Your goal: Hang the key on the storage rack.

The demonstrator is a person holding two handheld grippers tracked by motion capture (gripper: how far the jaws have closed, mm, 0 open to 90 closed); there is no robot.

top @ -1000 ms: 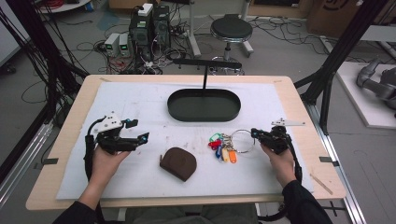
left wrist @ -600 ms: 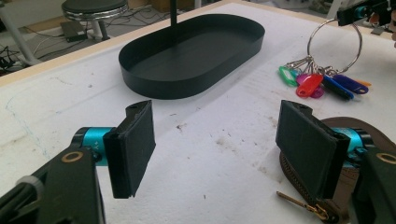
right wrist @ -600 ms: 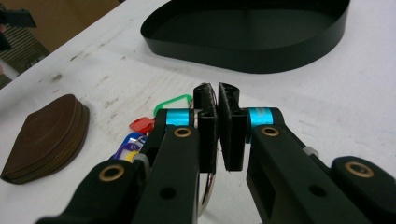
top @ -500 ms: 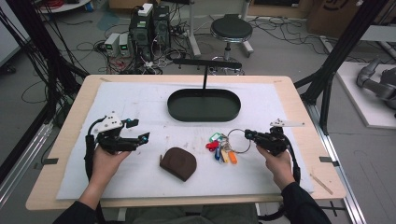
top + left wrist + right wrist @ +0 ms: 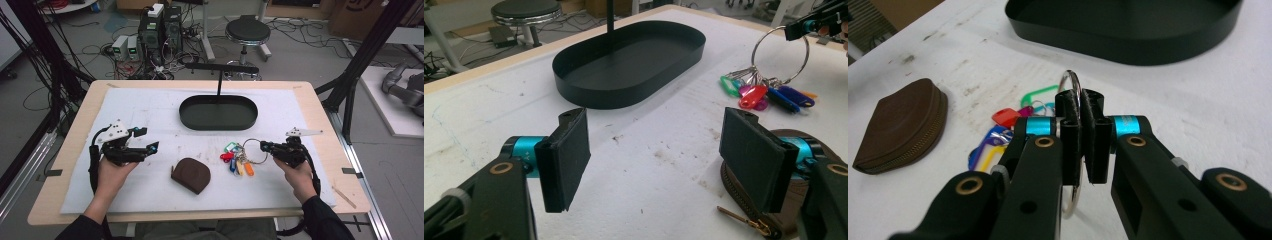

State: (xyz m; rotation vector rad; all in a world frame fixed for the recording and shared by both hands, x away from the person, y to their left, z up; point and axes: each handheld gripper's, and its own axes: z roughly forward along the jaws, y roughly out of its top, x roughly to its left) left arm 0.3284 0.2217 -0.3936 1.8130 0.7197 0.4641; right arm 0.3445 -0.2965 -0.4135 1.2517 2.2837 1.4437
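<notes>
On the white mat at the right of the table, the right gripper has its fingers closed on the metal key ring, which stands upright between the pads; the coloured key tags hang from the ring and lie on the mat just beside it. At the left, the left gripper rests in the hand with fingers wide apart, gripping nothing. Brown zip pouch lies between the two grippers; black oval tray sits farther back
</notes>
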